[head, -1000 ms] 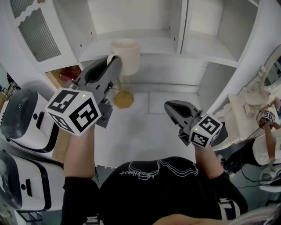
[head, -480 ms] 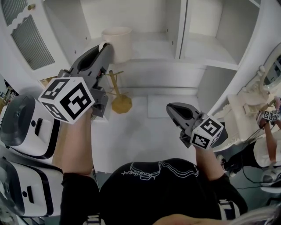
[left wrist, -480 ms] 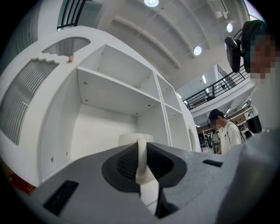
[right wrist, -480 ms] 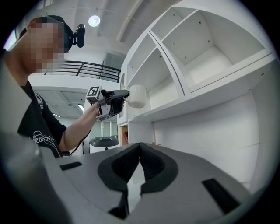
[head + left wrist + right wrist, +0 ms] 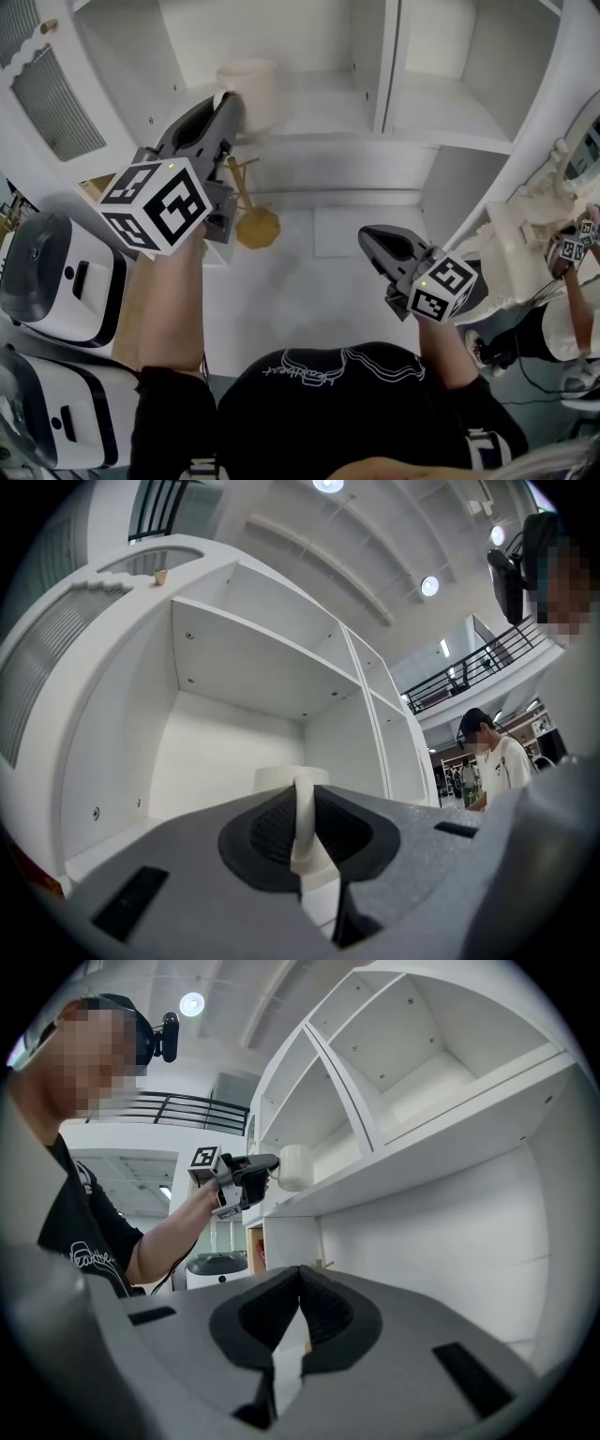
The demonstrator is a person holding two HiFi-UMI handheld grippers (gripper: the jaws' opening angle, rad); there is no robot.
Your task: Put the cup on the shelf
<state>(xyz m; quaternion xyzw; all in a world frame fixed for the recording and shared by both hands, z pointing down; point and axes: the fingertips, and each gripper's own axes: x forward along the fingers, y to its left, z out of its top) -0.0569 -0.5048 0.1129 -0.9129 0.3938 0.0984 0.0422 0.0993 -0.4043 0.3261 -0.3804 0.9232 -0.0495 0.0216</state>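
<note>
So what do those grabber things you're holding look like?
Both are grey plastic with dark ribbed pads. The left gripper and right gripper each carry a white cube with black square markers and a tiny green light. The person wears a black short-sleeved T-shirt.

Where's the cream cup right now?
Head view, upper left: the cream cup is at the front of the white shelf's left compartment, its handle pinched by the left gripper, above the wooden stand.
</note>
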